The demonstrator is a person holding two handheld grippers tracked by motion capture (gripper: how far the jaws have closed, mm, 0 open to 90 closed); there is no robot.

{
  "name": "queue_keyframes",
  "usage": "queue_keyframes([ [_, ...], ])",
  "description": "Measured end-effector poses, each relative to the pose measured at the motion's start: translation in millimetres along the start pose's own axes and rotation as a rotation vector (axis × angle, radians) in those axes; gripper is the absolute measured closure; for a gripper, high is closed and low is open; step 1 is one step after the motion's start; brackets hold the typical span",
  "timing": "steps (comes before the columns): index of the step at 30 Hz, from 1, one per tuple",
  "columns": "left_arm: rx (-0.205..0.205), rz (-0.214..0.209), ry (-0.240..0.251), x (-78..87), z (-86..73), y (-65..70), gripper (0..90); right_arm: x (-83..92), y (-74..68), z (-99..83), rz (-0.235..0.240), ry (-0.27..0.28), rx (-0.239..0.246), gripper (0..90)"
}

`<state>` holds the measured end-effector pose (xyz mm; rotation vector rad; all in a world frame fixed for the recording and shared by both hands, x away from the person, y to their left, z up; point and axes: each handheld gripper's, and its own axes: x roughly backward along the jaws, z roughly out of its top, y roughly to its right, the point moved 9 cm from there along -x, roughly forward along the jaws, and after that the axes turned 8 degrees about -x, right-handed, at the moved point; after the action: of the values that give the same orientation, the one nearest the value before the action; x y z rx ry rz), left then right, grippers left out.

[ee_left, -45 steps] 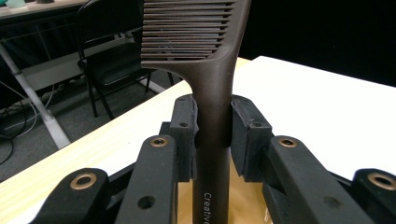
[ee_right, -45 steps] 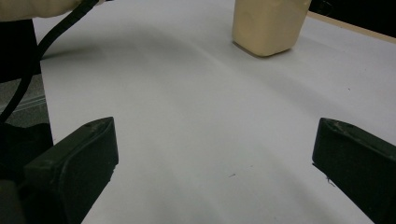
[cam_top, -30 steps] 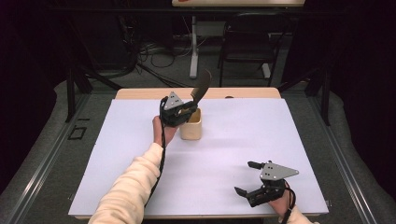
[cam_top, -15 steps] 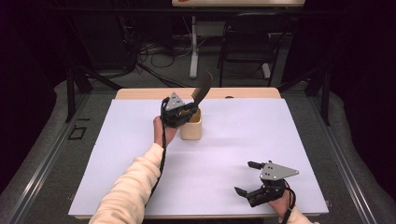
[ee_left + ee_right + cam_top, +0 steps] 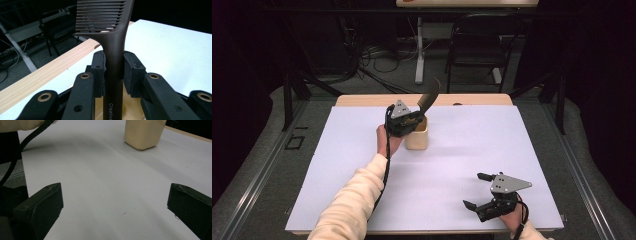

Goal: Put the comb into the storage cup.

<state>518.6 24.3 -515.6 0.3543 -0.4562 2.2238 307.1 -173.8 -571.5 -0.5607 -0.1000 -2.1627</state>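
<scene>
Both jaws of my left gripper [image 5: 409, 121] clamp the comb [image 5: 113, 60] above the cup [image 5: 417, 137]; releasing off-centre could tip it. Right gripper [image 5: 479, 192] wide, empty.

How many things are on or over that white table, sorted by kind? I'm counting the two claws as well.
Claws: 2, the left claw shut on the comb, the right claw open near the table's front edge
Combs: 1, the dark comb
Cups: 1, the beige cup under the comb
Total: 4
</scene>
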Motion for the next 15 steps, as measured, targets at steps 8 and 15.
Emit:
queue_keyframes([
  [8, -0.001, 0.0, -0.004, -0.6, -0.8, 0.9, 72.6, 0.0, 0.0, 0.0, 0.0, 0.0, 0.0, 0.0],
  [15, -0.024, -0.001, -0.029, -1.2, -5.7, 3.6, 72.1, 0.0, 0.0, 0.0, 0.0, 0.0, 0.0, 0.0],
])
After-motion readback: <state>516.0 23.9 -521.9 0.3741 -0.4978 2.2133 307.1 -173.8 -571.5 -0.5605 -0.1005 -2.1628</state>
